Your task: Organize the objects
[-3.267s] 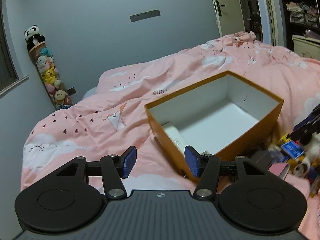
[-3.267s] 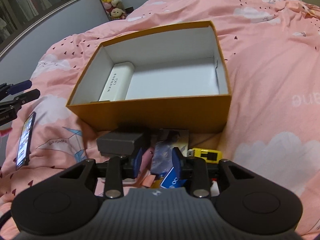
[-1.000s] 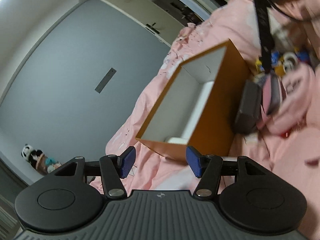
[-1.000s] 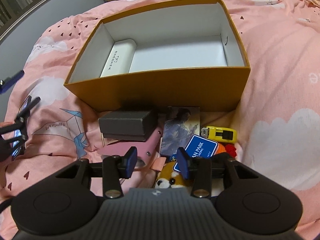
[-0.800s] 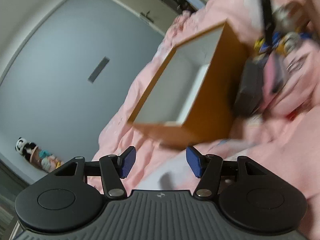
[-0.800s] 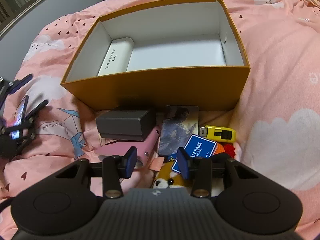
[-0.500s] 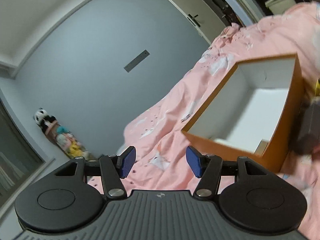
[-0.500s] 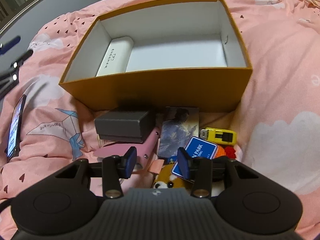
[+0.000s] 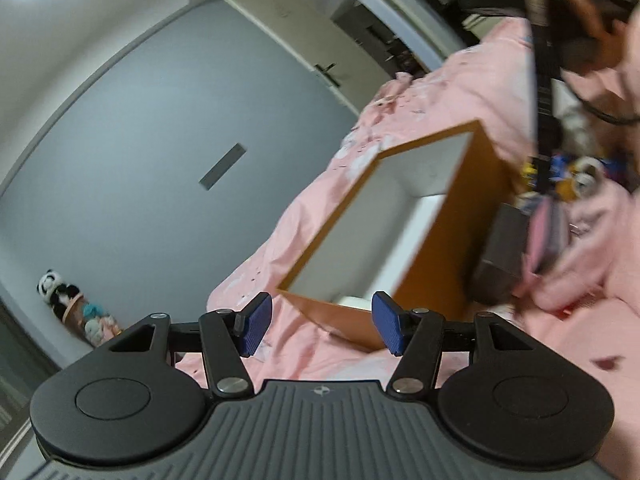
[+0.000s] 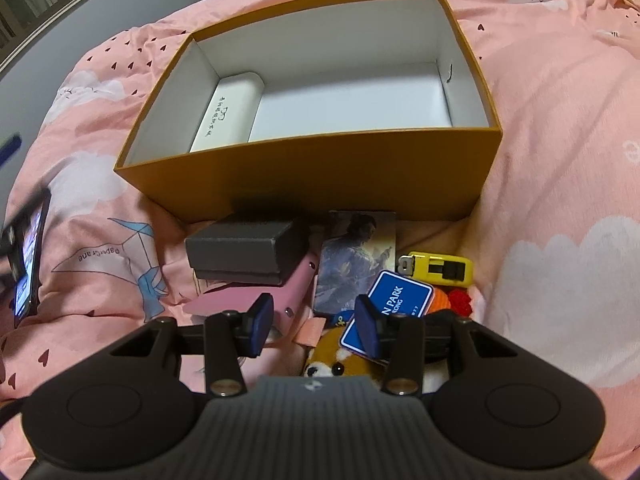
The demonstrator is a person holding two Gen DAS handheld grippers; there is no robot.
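Just clutter [image 10: 352, 268] before orange box [image 10: 320, 180]

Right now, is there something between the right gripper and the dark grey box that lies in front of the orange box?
Nothing visible blocks it. The right gripper hangs open above the pile, and the dark grey box lies ahead of its left finger, top face bare. It rests on a pink case, against the orange box.

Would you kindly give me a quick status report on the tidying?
Both grippers open, empty. Orange box holds only white case. Clutter pile unsorted; grey box nearest.
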